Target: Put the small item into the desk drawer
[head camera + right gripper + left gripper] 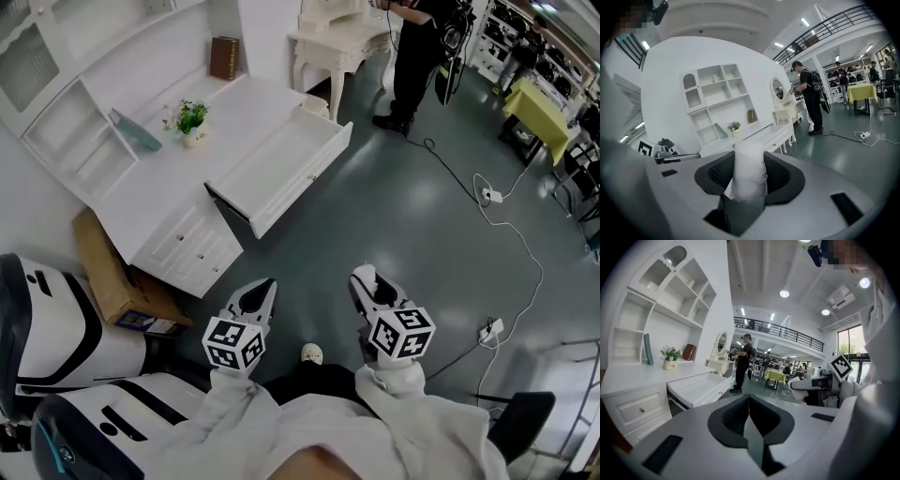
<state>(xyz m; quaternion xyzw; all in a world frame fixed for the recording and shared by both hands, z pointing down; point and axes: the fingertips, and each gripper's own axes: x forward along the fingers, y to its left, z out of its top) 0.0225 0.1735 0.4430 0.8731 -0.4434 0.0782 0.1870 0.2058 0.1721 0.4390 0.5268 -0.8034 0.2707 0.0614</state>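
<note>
Sleeves in white fill the bottom of the head view. Just past them are the left gripper [262, 289] and the right gripper [364, 278], both well short of the drawer [281, 171]. The drawer stands pulled out from the desk [178, 202] and its inside looks bare. Only this view shows the open floor to cross before reaching the drawer, so I would walk up first rather than reach.

From the left gripper view, that claw's [749, 403] jaws are pressed together with nothing between them. The drawer [696, 389] lies ahead and to the left. This low angle alone shows how high the drawer's front wall is, so the item should go in over that wall, not at it.

From the right gripper view, the claw [749, 161] is clamped on the small item [750, 176], a white, meshy, soft-looking roll standing up between the pads. The drawer [776, 136] sits far beyond it. Only here is the grip plain to see. The roll looks squashy, so I would hold the clamp steady, lower it well inside the drawer, and only then part the jaws.
</note>
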